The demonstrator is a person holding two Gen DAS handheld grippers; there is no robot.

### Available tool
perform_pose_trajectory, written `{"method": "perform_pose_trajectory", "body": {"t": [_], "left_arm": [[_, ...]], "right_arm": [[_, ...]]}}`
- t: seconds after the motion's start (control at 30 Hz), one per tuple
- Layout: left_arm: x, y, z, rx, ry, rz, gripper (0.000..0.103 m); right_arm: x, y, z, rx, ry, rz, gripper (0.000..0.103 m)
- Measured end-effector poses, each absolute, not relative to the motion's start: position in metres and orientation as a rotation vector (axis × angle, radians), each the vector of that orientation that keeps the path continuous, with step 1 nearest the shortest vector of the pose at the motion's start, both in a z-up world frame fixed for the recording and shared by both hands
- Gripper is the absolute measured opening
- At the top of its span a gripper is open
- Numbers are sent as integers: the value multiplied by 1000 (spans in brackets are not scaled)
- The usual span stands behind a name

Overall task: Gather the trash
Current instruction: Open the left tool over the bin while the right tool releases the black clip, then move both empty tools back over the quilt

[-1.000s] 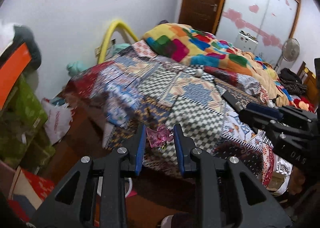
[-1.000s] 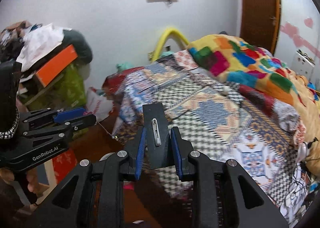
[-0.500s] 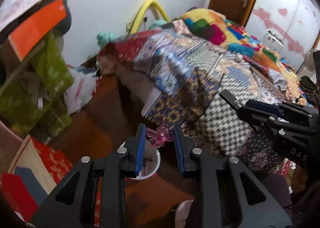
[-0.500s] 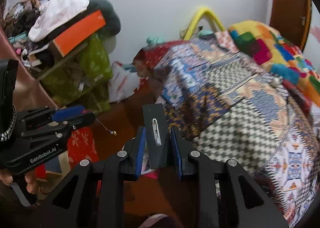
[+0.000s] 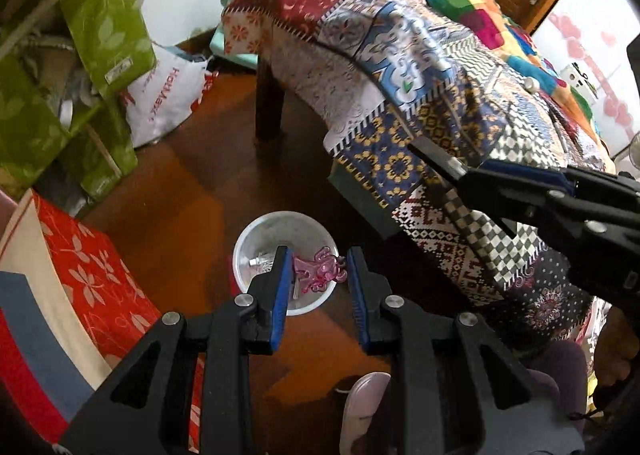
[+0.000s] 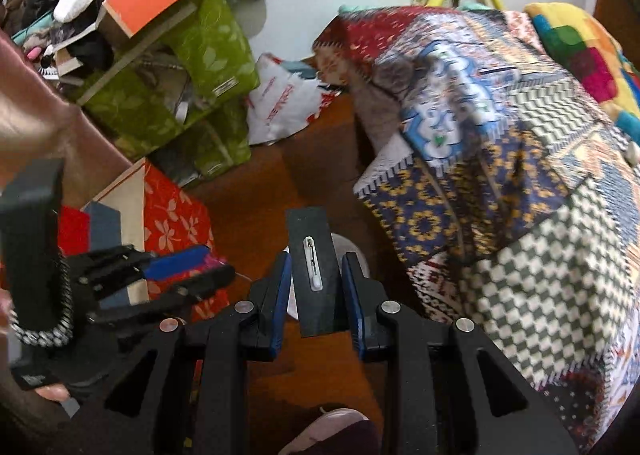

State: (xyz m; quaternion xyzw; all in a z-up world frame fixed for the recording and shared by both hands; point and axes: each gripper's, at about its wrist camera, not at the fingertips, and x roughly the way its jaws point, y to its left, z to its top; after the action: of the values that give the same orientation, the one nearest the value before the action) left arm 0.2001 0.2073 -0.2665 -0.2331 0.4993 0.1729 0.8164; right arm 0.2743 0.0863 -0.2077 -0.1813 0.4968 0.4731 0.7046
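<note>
Pink translucent plastic, a small frilly trinket [image 5: 319,270], sits gripped between the blue pads of my left tool [image 5: 316,275], its long axis running crosswise from one pad to the other. Directly beneath it stands a round white plastic bin [image 5: 256,235] on the dark wooden floor [image 5: 192,191], with some pale scraps inside.

My right tool [image 6: 316,283] is clenched on a flat black rectangular card [image 6: 320,319] that carries a small white clip-shaped piece [image 6: 313,264] along its middle. The card's long axis points straight ahead, away from me, its far end sticking out past the fingertips. Part of the white bin's rim shows just behind it.

To the left of the bin lies a red box with white flower print [image 5: 84,271]. Beyond it are stacked green leaf-patterned storage boxes [image 5: 108,11] and a white plastic bag with red lettering [image 5: 168,95]. To the right, a multicoloured patchwork bedspread [image 5: 400,67] hangs over the corner of the bed, with a bright block-coloured blanket [image 5: 472,7] further back.
</note>
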Motion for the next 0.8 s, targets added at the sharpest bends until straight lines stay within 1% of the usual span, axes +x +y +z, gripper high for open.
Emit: {"method": "perform_pose_trajectory", "body": {"t": [0.07, 0.17, 0.2, 0.47, 0.6, 0.8], "left_arm": [[203, 211, -272, -507, 1070, 370, 27], [209, 216, -277, -520, 1072, 368, 27], [212, 218, -278, -523, 1074, 364, 27], [228, 226, -291, -554, 1126, 387, 30], [228, 223, -286, -543, 1129, 391, 33], [224, 210, -258, -504, 1088, 386, 33]], "right_arm": [[275, 94, -211, -396, 1119, 1078, 25], [280, 104, -215, -374, 1169, 1119, 29], [282, 106, -216, -378, 1174, 1110, 32], [294, 97, -215, -438, 1122, 1022, 33], [300, 81, -210, -424, 1115, 998, 33], [307, 56, -194, -393, 1083, 960, 33]]}}
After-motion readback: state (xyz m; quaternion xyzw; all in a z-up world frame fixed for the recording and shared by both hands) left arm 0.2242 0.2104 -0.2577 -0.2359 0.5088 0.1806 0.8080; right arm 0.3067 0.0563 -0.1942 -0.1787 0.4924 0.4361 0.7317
